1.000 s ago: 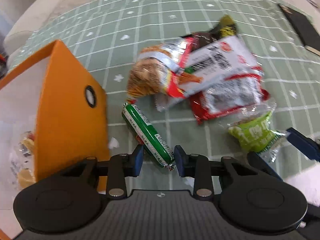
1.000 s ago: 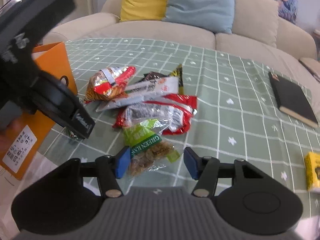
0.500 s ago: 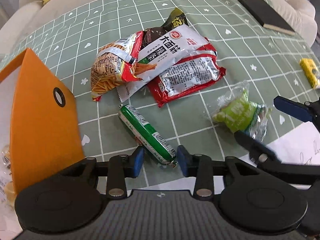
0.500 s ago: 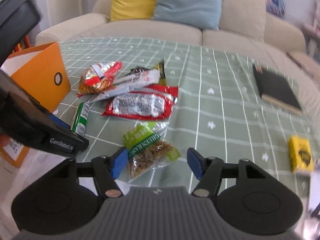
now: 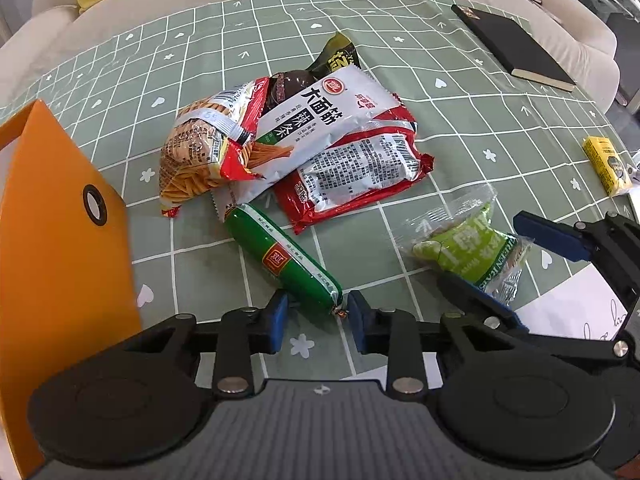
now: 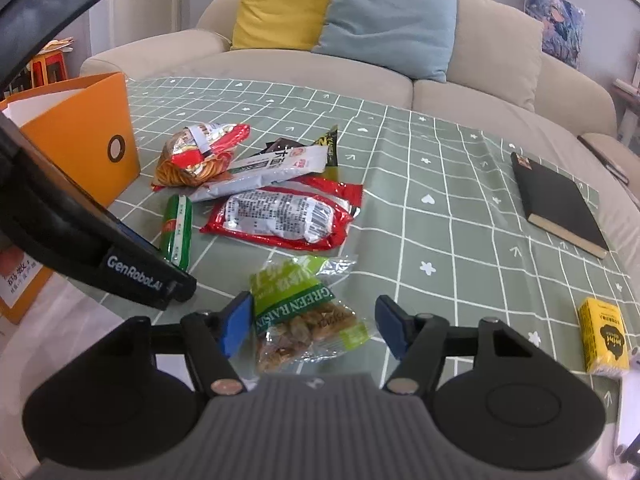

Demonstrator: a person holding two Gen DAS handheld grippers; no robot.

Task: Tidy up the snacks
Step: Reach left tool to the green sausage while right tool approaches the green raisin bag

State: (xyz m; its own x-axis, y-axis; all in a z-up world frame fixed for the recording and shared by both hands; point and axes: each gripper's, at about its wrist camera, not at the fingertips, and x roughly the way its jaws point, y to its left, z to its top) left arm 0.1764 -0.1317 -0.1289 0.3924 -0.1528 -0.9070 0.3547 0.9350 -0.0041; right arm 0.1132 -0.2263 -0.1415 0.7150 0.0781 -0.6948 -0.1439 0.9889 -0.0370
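Left gripper [image 5: 316,320] jaws have just narrowed around the green sausage [image 5: 282,258] near the table's front edge, apparently not yet pinching; right gripper [image 6: 314,326] straddles the raisin packet [image 6: 306,312], jaws wide

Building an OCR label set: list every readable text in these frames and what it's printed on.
"GREEN RAISIN": green raisin packet.
"GenRobot.AI": side of the left gripper.
"大面筋" and "辣条": white snack packet.
Sausage red label, red packet back print, yellow box and orange box sticker: too small or blurred to read.
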